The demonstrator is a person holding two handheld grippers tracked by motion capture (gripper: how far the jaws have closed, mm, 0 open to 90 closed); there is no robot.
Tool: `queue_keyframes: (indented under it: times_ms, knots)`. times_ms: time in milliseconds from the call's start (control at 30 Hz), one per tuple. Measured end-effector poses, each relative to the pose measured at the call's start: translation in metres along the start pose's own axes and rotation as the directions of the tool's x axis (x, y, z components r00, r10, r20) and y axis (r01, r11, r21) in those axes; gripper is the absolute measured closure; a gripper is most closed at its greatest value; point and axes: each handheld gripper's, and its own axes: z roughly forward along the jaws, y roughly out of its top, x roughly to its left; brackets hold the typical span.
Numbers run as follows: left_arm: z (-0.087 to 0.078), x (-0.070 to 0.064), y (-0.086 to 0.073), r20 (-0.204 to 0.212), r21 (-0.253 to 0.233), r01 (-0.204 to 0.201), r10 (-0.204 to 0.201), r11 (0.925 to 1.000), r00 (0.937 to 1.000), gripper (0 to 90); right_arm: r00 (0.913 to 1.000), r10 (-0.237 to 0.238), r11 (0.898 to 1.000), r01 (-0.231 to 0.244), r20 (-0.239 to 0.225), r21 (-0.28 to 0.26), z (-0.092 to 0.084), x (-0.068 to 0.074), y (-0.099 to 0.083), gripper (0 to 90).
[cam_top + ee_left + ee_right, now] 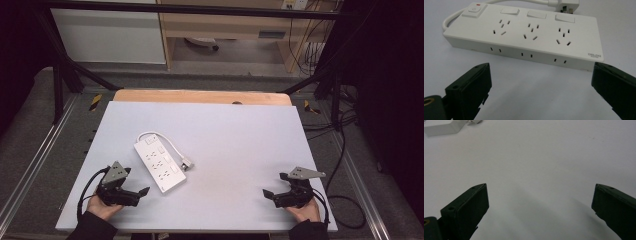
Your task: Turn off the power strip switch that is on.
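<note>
Nearest the high camera, two sleeved forearms are coming in from the bottom edge, each hand holding a tool low over the near side of the counter (235, 135). The counter, a pale grey board with a strip of wood showing along its far edge, is lying largest in view. On its left half a white power strip (159, 166) is lying flat at a slant, sockets facing up, three socket groups with three rocker switches beside them and a main button at one end. Its white cable (167, 141) is looping from the far end round the right side, ending in a plug (187, 163) resting on the counter just beside the strip. The left tool (137, 189) is sitting just beside the near end of the strip, not touching it, jaws spread wide and released; in the left gripper view the power strip (524, 35) is lying just beyond the gaping jaws. The right tool (274, 192) is hanging well apart from the strip over bare counter at the near right, jaws also spread wide, holding nothing; in the right gripper view a corner of the strip (442, 127) is showing far off.
</note>
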Motion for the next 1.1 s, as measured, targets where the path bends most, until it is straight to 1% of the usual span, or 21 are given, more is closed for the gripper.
queue_keyframes:
  times_ms: [233, 400, 700, 900, 967, 1100]
  knots:
    - [-0.001, -0.001, 0.003, -0.004, 0.002, -0.002, 0.002, 1.0, 1.0, 3.0, 1.0, 0.0, 1.0, 0.0, 0.002, 0.003, 0.0, 0.0, 0.0, 1.7]
    - [-0.002, 0.0, 0.007, -0.015, 0.009, 0.009, -0.009, 0.9999, 0.9998, 3.4, 1.0, -0.002, 1.0, 0.002, 0.007, 0.001, -0.001, 0.0, 0.0, 1.7]
    - [-0.002, -0.001, 0.014, -0.013, 0.012, 0.007, -0.007, 0.9999, 0.9999, 3.6, 0.9999, -0.007, 1.0, 0.006, 0.01, 0.007, -0.001, 0.0, 0.0, 1.7]
    - [-0.002, -0.001, 0.018, -0.011, 0.023, 0.0, 0.0, 0.9997, 0.9999, 3.6, 0.9999, -0.009, 1.0, 0.009, 0.012, 0.006, -0.001, 0.0, 0.0, 1.7]
    - [-0.002, -0.001, 0.02, -0.011, 0.024, 0.002, -0.001, 0.9997, 0.9999, 3.6, 0.9999, -0.004, 1.0, 0.004, 0.011, 0.008, -0.001, 0.0, 0.0, 1.7]
    - [-0.002, 0.0, 0.023, -0.012, 0.027, 0.003, -0.002, 0.9996, 0.9999, 3.6, 0.9999, -0.01, 1.0, 0.01, 0.012, 0.01, 0.0, 0.0, 0.0, 1.7]
